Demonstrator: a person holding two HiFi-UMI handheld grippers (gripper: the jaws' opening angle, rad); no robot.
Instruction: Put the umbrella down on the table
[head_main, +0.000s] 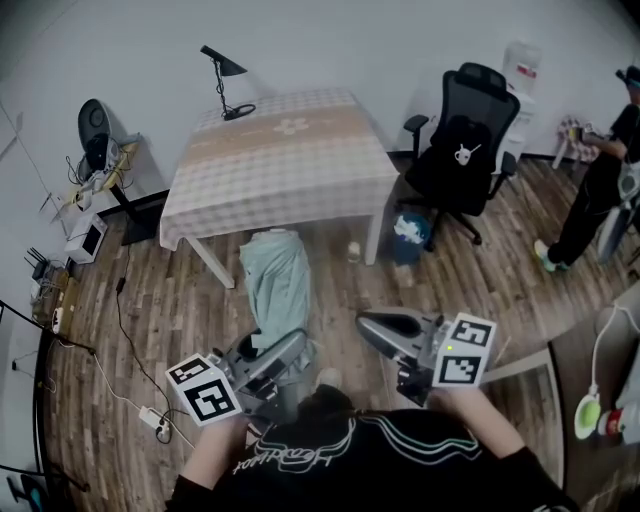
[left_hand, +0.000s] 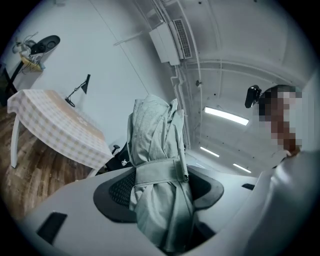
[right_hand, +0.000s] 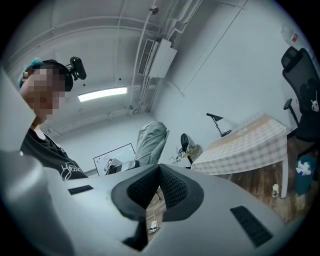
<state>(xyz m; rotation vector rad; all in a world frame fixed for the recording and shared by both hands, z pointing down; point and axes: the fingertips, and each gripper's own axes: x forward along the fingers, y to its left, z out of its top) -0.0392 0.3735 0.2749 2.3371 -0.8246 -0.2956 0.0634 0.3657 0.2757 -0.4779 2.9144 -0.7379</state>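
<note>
A folded pale green umbrella (head_main: 278, 280) bound by a strap points away from me toward the table (head_main: 280, 160), which is covered by a checked cloth. My left gripper (head_main: 275, 360) is shut on the umbrella near its strap. In the left gripper view the umbrella (left_hand: 159, 150) stands upright between the dark pads (left_hand: 117, 192), filling the left gripper (left_hand: 160, 192). My right gripper (head_main: 385, 330) hovers beside it at the right, shut with nothing in it. In the right gripper view the right gripper (right_hand: 159, 175) has its pads meeting at the tips, with the umbrella (right_hand: 151, 142) and table (right_hand: 245, 145) beyond.
A black desk lamp (head_main: 225, 80) stands at the table's far edge. A black office chair (head_main: 460, 150) and a blue bin (head_main: 408, 235) sit right of the table. A person (head_main: 600, 180) stands at far right. A fan on a stand (head_main: 95, 130) and a power strip (head_main: 150, 415) are at left.
</note>
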